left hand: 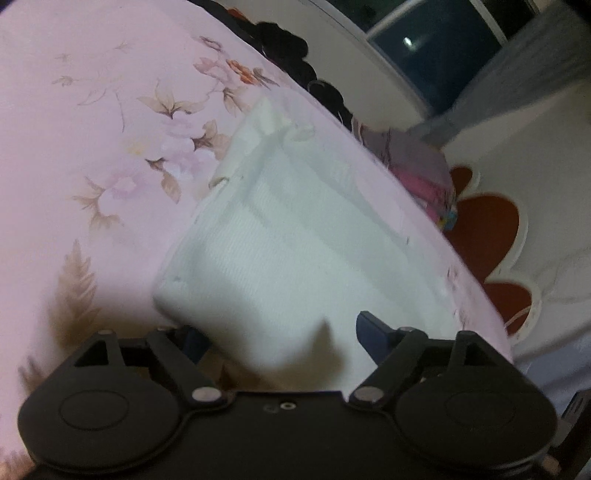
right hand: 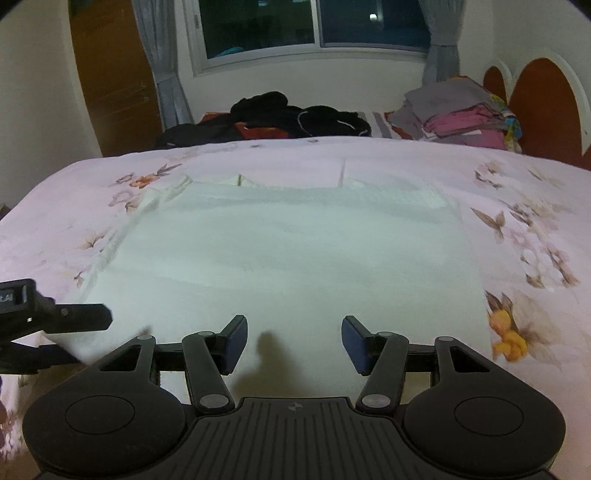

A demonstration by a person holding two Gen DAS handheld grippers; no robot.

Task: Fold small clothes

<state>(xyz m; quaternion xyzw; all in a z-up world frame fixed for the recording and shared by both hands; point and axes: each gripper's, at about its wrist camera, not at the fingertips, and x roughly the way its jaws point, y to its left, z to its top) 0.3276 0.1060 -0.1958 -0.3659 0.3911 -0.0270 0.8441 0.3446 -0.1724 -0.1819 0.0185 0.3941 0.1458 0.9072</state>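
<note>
A small white garment [right hand: 288, 243] lies flat on the pink floral bedspread [right hand: 524, 192]; it also shows in the left wrist view [left hand: 295, 236]. My left gripper [left hand: 280, 336] is open, its jaws apart around the garment's near left corner, one finger under the raised cloth. The left gripper also shows in the right wrist view [right hand: 74, 325] at the garment's left edge. My right gripper [right hand: 293, 343] is open over the garment's near edge, holding nothing.
A pile of black clothes [right hand: 288, 114] lies at the far side of the bed. A stack of folded grey and pink clothes [right hand: 458, 114] sits at the far right by the red headboard [right hand: 543, 107]. A window [right hand: 314, 26] is behind.
</note>
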